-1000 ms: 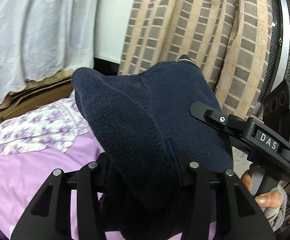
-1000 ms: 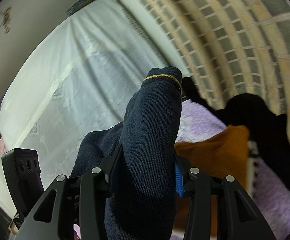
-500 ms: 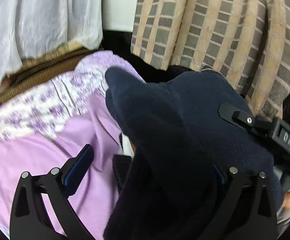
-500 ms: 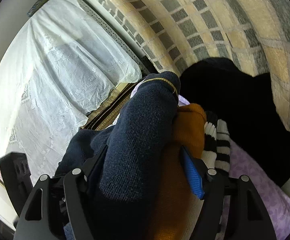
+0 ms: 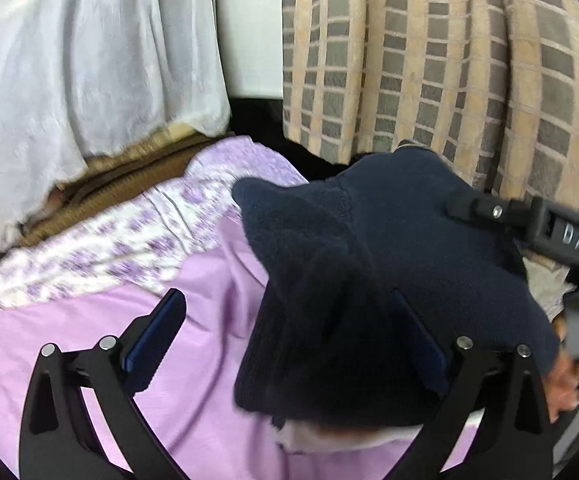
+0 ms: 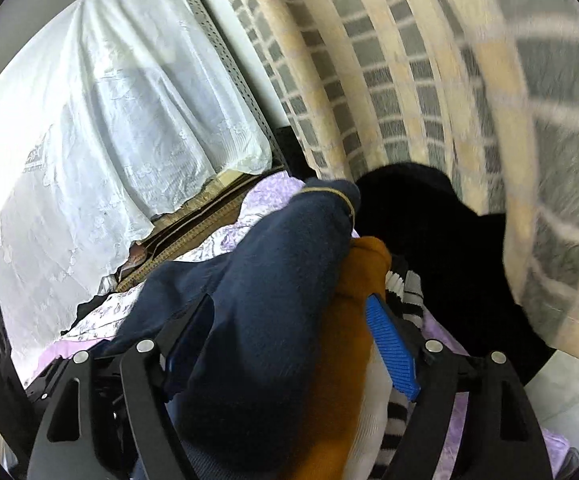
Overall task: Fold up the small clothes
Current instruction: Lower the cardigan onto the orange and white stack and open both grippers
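Now the left gripper [image 5: 289,340] stands with its jaws spread wide over the lilac bedsheet [image 5: 69,340], and the navy sock [image 5: 369,280] lies against its right finger only, toward 3 o'clock. Likewise the right gripper [image 6: 289,344] is spread; the navy sock [image 6: 265,300] drapes between its fingers, beside an orange garment [image 6: 353,312] and striped sock [image 6: 405,296].

Lilac bedsheet [image 5: 89,328] covers the bed, with a purple floral cloth [image 5: 121,240] lying across its far edge. Behind that, a brown woven edge [image 5: 129,168] shows under a white lace cover [image 5: 89,60]. Checked beige-grey curtain [image 5: 429,60] hangs at right, white wall strip [image 5: 249,28] between cover and curtain. Slight motion blur.
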`<state>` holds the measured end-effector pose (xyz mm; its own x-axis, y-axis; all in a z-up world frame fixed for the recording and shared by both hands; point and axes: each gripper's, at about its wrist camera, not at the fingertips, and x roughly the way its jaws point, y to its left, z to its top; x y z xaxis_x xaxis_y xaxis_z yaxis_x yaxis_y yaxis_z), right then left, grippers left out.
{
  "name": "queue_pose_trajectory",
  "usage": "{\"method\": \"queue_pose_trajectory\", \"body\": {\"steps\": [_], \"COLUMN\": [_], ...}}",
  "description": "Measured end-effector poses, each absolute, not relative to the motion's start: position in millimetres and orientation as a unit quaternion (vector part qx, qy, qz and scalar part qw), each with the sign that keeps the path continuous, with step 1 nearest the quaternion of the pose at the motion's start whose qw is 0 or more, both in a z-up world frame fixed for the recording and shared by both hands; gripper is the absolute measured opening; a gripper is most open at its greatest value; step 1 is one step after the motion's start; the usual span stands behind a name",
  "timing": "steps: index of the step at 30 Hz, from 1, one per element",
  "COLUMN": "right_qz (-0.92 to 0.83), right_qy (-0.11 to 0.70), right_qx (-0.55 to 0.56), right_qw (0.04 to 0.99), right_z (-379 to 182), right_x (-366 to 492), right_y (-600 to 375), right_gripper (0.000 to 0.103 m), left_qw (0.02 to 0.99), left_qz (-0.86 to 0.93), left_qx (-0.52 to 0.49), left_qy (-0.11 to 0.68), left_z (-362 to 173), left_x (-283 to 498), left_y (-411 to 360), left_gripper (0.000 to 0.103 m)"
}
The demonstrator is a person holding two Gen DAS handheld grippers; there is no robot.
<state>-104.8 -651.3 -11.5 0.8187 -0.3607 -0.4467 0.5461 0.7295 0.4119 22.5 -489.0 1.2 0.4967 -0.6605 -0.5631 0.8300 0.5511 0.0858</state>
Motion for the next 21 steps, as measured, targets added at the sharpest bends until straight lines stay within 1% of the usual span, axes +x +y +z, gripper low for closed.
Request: {"method": "queue_pose_trajectory", "body": {"steps": [5,11,16,21], "right_qz": [-0.269,-0.29,-0.303,-0.323], "right_qy": [0.169,0.167,0.176,0.187], "right_qx": [0.263,0.25,0.204,0.16], "right_qw": [0.911,0.909,0.914,0.914], "right_z": [1.4,14.1,27.0,37.0], "right_x": [-122.5,-144.9,-157.8,-167.8], "right_y": [-628.3,-588.8,-535.6,-485.8], "right_gripper": [0.08,0.086,0.09,0.096], "left_qw": [0.859,0.865,0.864,0.864], "left_qz": [-0.428,-0.431,-0.442,-0.447], "left_qx": [0.189,0.182,0.165,0.153], "left_qy": [0.208,0.183,0.176,0.175], "left_z": [6.2,14.6,20.4,25.0], "left_x": [5.5,-12.3,-21.2,-23.1], "left_y": [-457.3,-414.8,-376.8,-348.5], "left_gripper": [0.098,0.098,0.098,0.098]}}
